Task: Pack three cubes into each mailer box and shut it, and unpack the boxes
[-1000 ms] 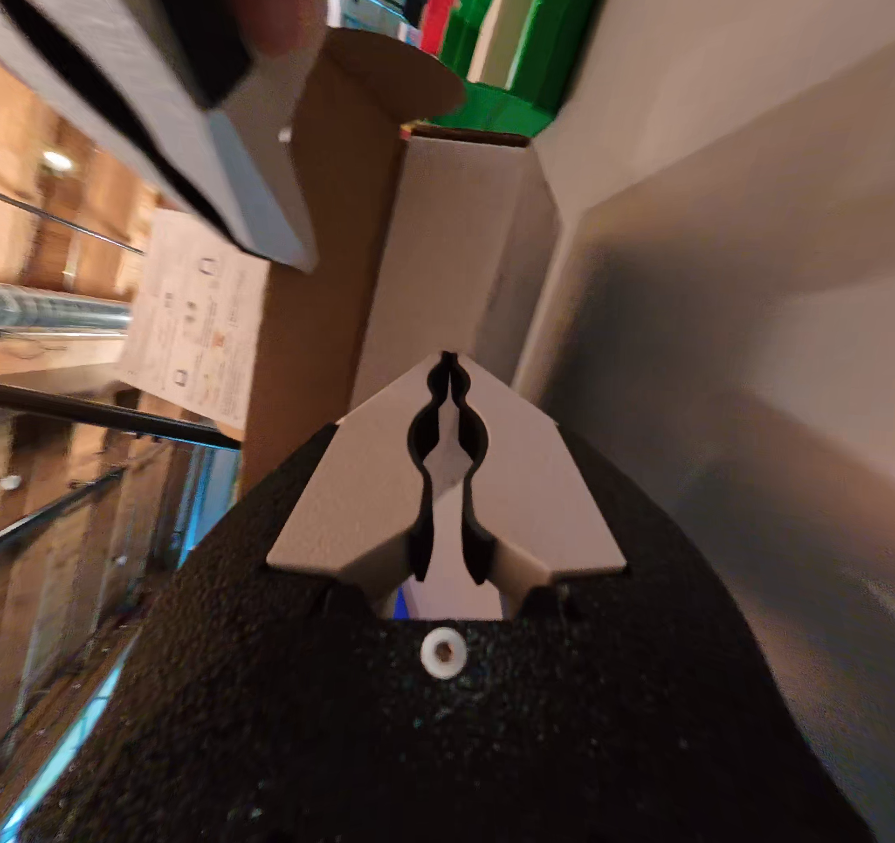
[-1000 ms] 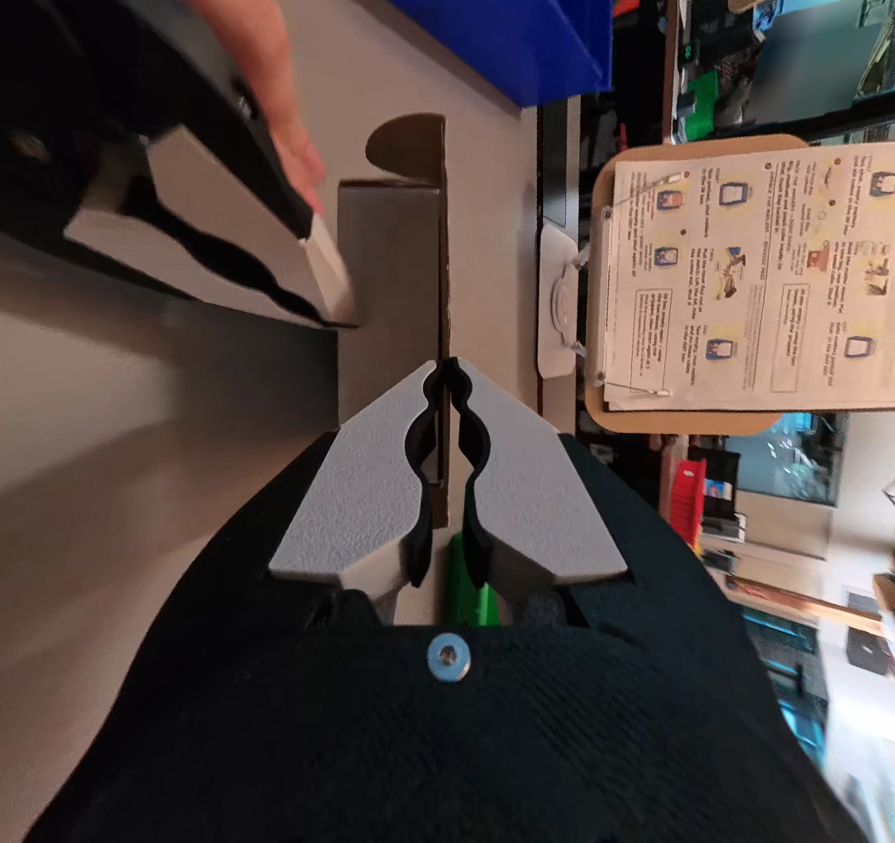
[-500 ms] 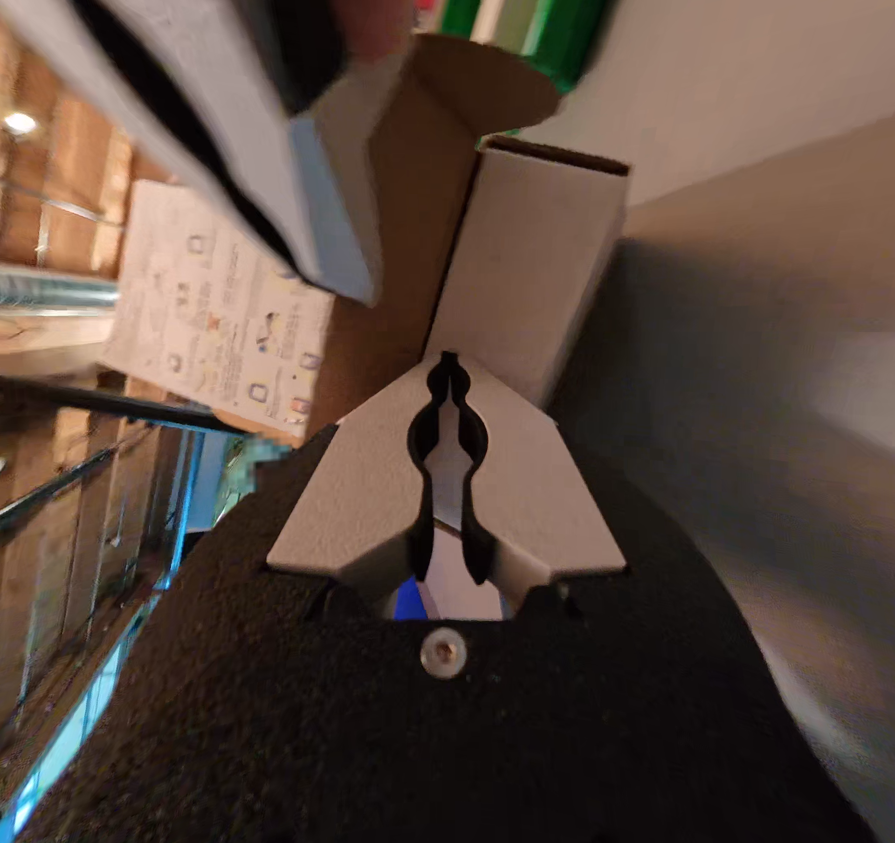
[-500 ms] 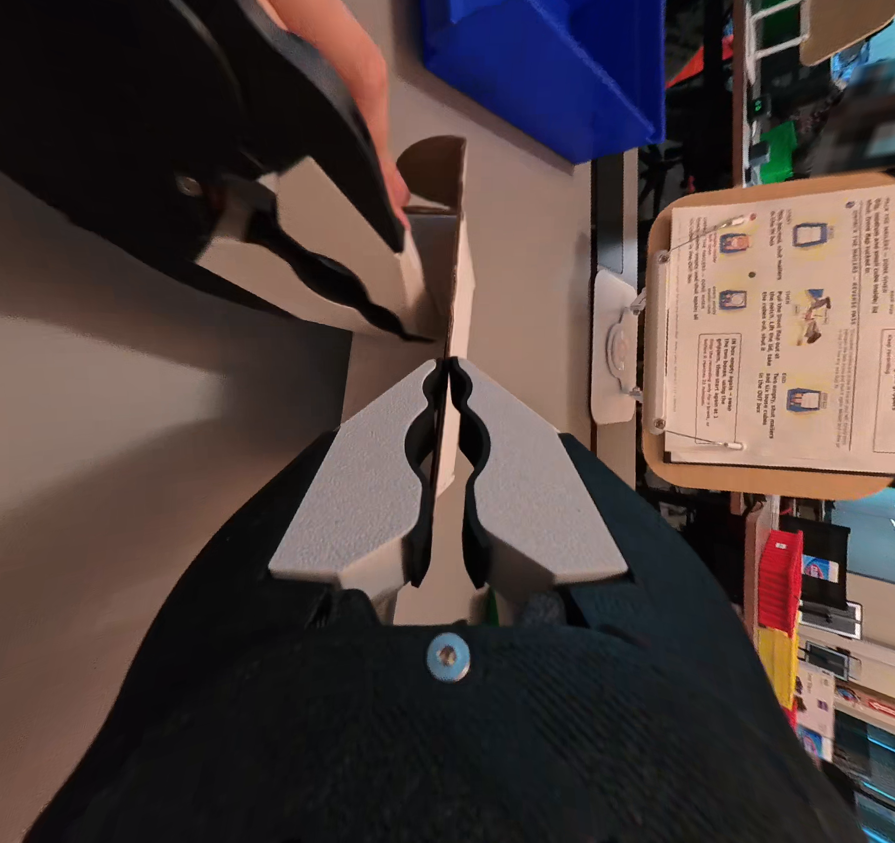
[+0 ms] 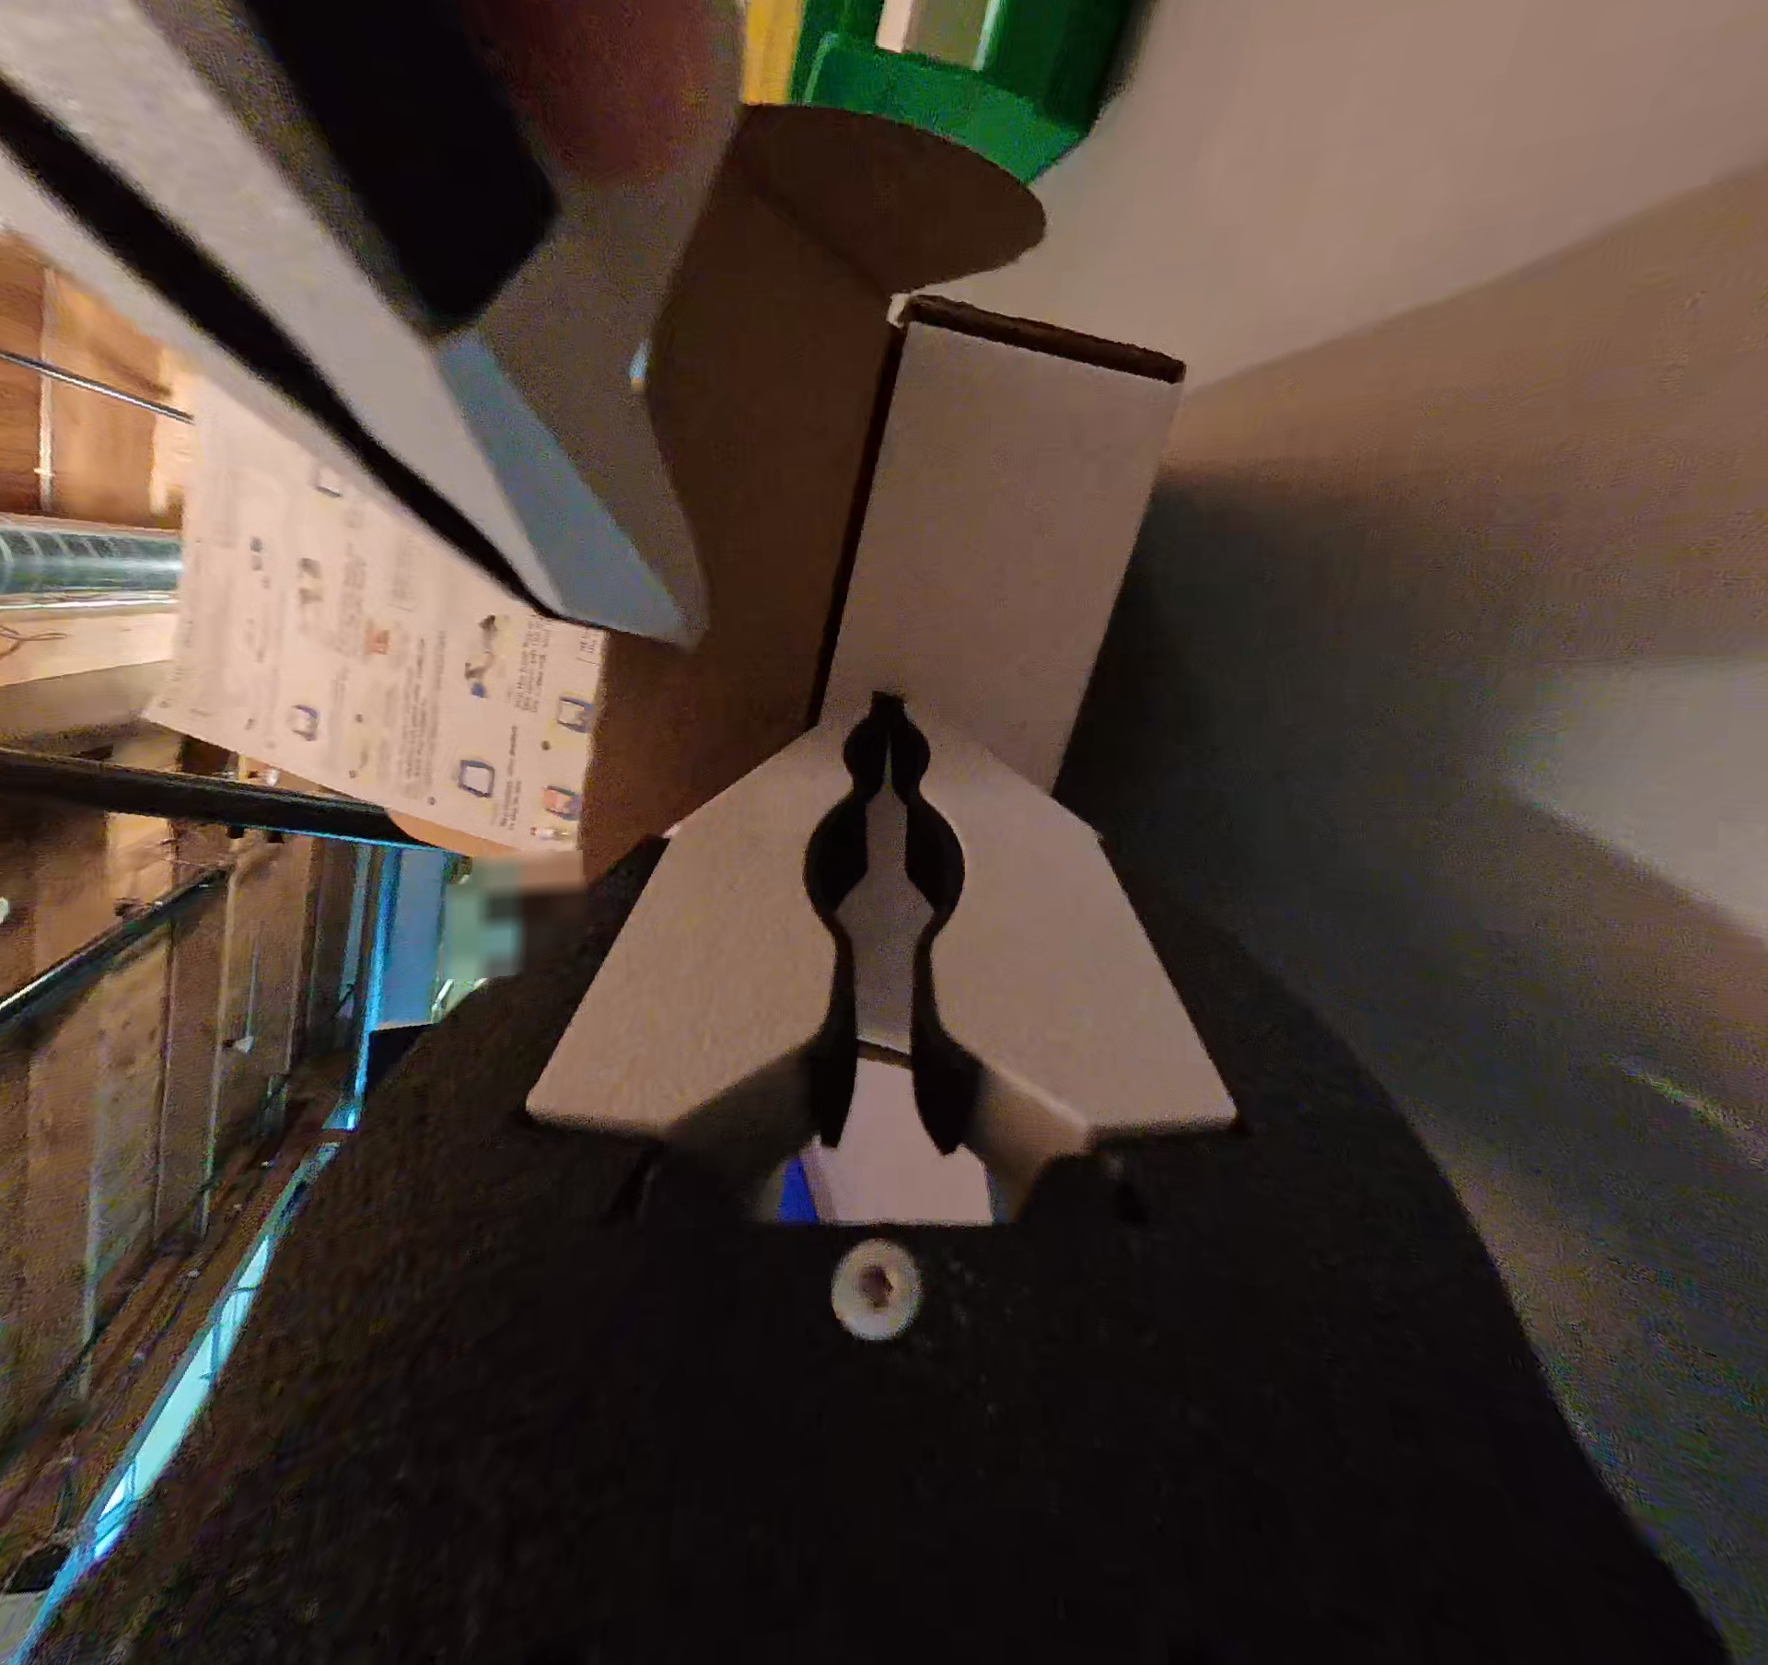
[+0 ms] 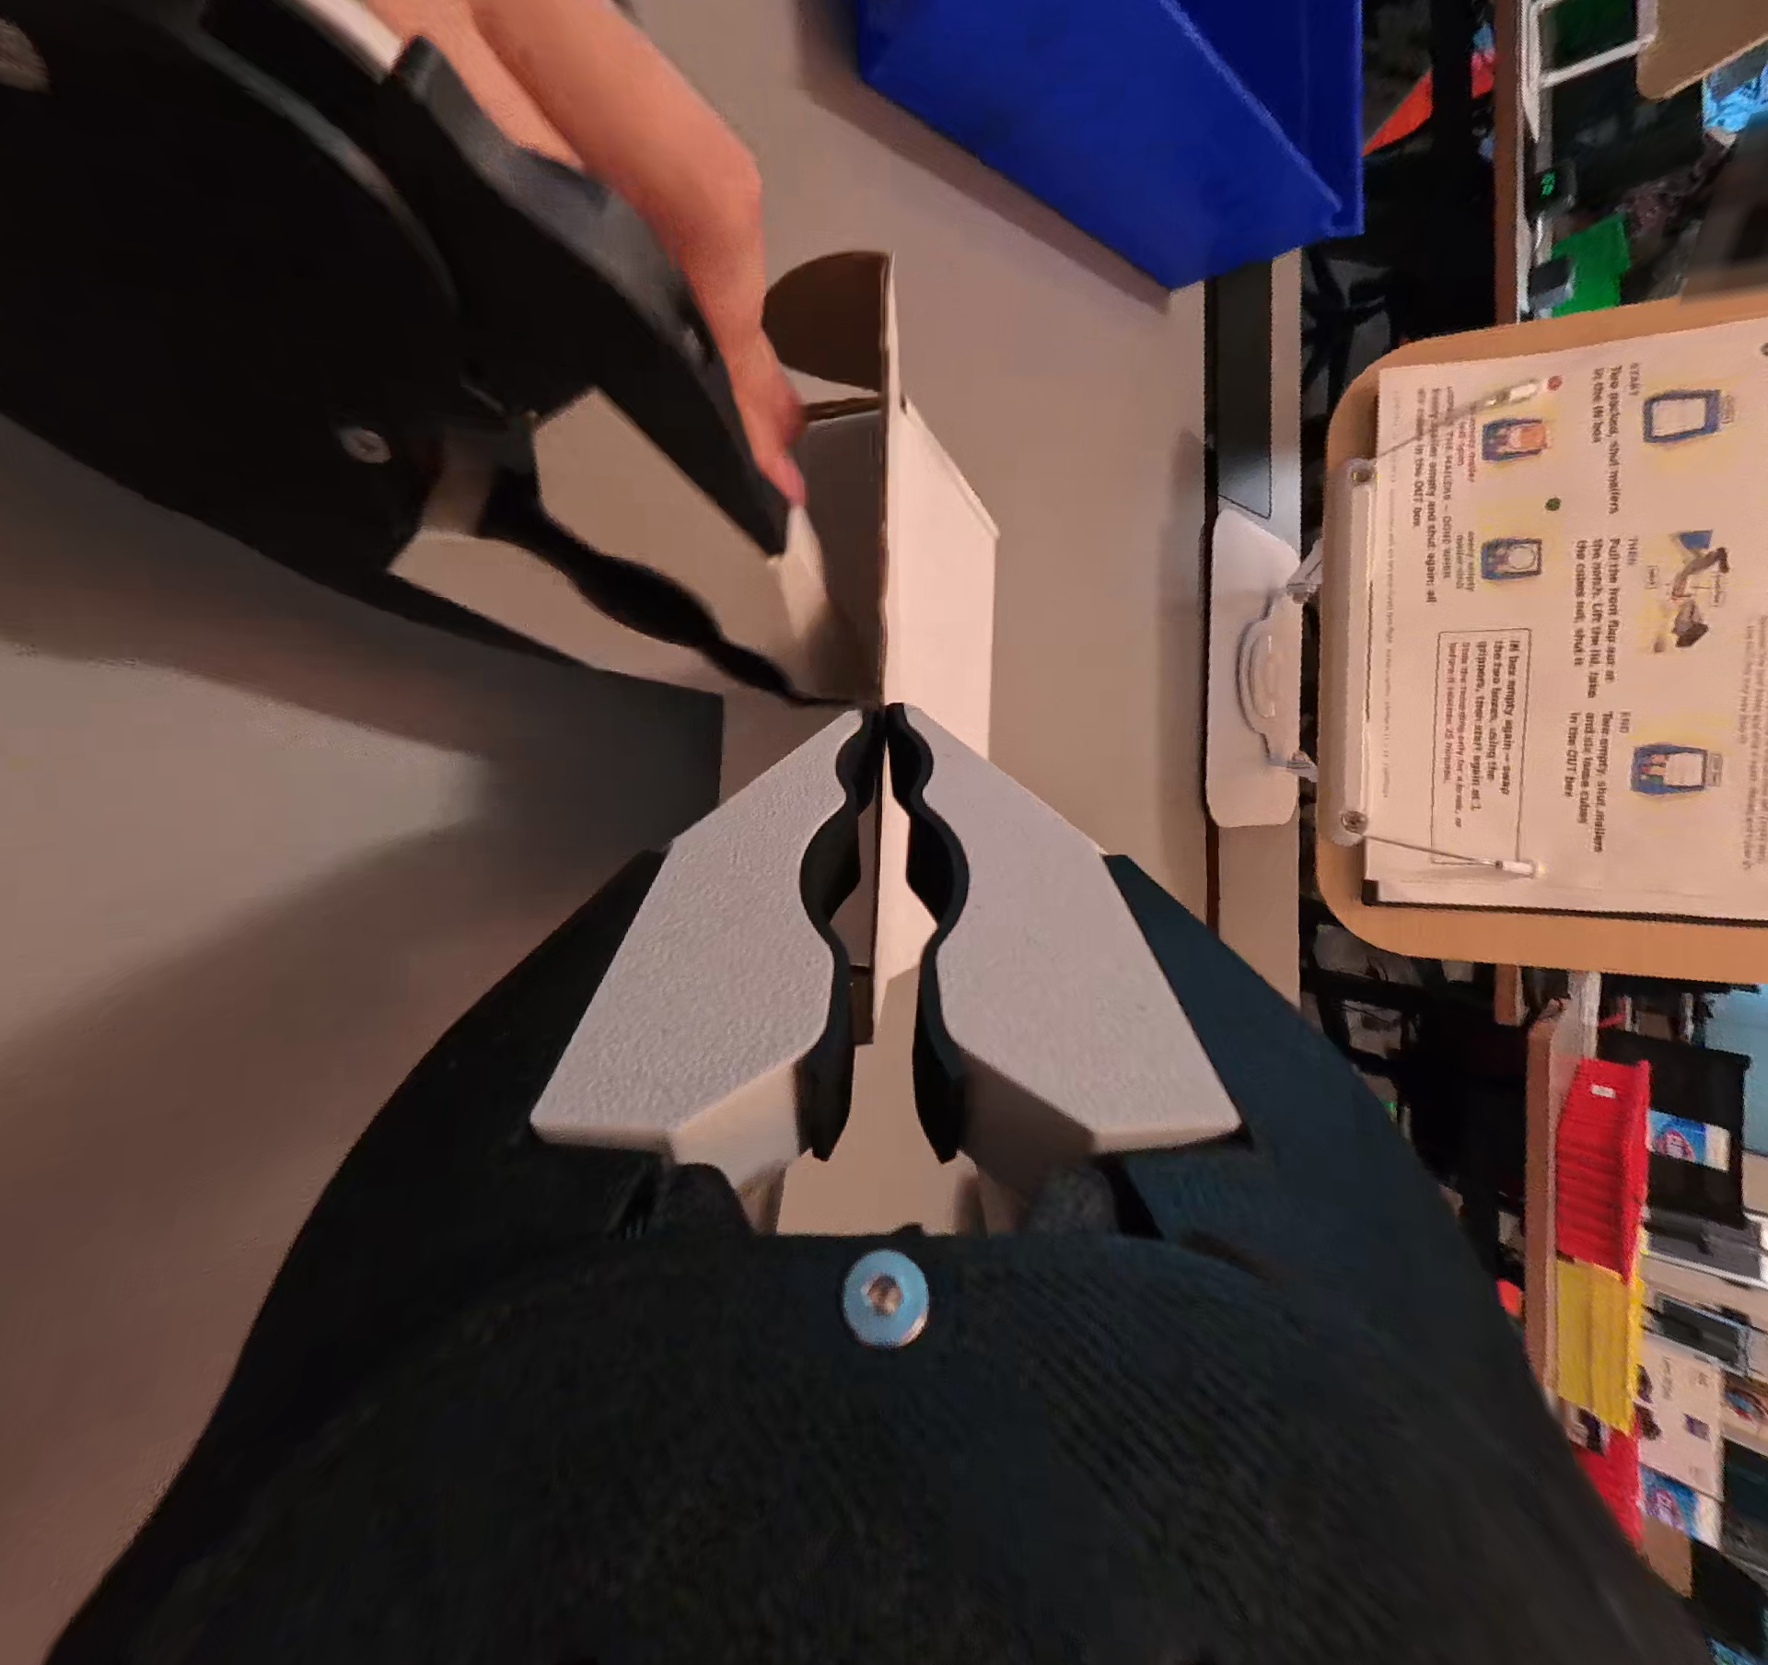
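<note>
The left gripper (image 5: 888, 710) is seen closed, its tips pinched on a white panel of the mailer box (image 5: 1005, 547), which stands directly ahead of it on the grey table (image 5: 1435, 280). The right gripper (image 6: 885, 715) is likewise clamped tight on the thin edge of a box flap (image 6: 885, 509) just ahead. A blue bin (image 6: 1129, 59) is noted further ahead, to its right.

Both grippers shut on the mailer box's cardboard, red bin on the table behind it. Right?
One thing is wrong: the bin behind the mailer box is blue, not red, as the right wrist view shows. The rest stands: the right gripper and the left gripper are each shut on the box's cardboard.
</note>
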A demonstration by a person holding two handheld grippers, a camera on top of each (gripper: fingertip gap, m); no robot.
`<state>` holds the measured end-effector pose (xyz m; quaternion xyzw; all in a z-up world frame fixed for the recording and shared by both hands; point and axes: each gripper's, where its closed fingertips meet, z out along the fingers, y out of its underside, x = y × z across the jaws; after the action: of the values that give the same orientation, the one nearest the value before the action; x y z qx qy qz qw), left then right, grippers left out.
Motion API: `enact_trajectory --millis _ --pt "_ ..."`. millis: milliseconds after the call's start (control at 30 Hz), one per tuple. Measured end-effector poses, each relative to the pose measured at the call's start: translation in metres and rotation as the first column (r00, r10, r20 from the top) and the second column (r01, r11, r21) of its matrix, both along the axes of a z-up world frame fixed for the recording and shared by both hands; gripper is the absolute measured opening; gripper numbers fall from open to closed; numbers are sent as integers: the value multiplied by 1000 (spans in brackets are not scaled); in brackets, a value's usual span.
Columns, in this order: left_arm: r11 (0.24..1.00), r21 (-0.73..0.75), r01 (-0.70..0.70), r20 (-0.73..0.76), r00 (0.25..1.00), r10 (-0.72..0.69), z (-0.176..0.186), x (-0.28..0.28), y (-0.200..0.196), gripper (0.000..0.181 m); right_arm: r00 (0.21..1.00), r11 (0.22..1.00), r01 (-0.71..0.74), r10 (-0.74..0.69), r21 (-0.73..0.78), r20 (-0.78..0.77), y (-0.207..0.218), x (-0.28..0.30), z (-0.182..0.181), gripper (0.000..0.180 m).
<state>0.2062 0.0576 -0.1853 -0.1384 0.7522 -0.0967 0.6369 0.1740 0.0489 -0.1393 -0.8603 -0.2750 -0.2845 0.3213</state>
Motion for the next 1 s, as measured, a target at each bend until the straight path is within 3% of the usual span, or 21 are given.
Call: enact_trajectory --millis 33,100,167,300,400,500,567,767,900,1000 --pt "1000 8 5 -64 998 -4 -13 0 -4 0 1000 1000 0 1 -6 9 0 2 -1 0" --pt "1000 16 11 -143 990 -9 -35 1 -8 0 1000 1000 -10 11 18 -25 3 1 1 0" --pt "1000 7 17 -124 992 -16 -38 0 -10 0 999 998 -8 10 57 -44 6 2 9 0" --pt "991 -121 52 -2 999 -53 -4 -8 -13 0 1000 1000 7 -7 14 -3 1 10 5 0" --pt "988 -149 -29 10 999 31 10 -1 6 0 999 999 -15 16 33 -44 4 6 6 0" --pt "985 -124 -124 -140 984 106 -17 9 24 0 999 999 -28 30 36 -36 7 4 11 0" --pt "985 -119 -128 -146 983 110 -21 11 25 0 1000 999 -25 25 45 15 10 12 20 0" --pt "978 -156 -135 -264 960 90 -24 1 17 0 965 981 75 -117 178 237 35 92 64 2" --pt "977 -164 -134 -269 959 87 -24 -3 17 0 920 975 153 -200 160 337 51 153 47 5" --pt "971 -194 -142 -250 964 91 -25 -4 16 0 935 964 223 -254 147 248 59 180 12 5"
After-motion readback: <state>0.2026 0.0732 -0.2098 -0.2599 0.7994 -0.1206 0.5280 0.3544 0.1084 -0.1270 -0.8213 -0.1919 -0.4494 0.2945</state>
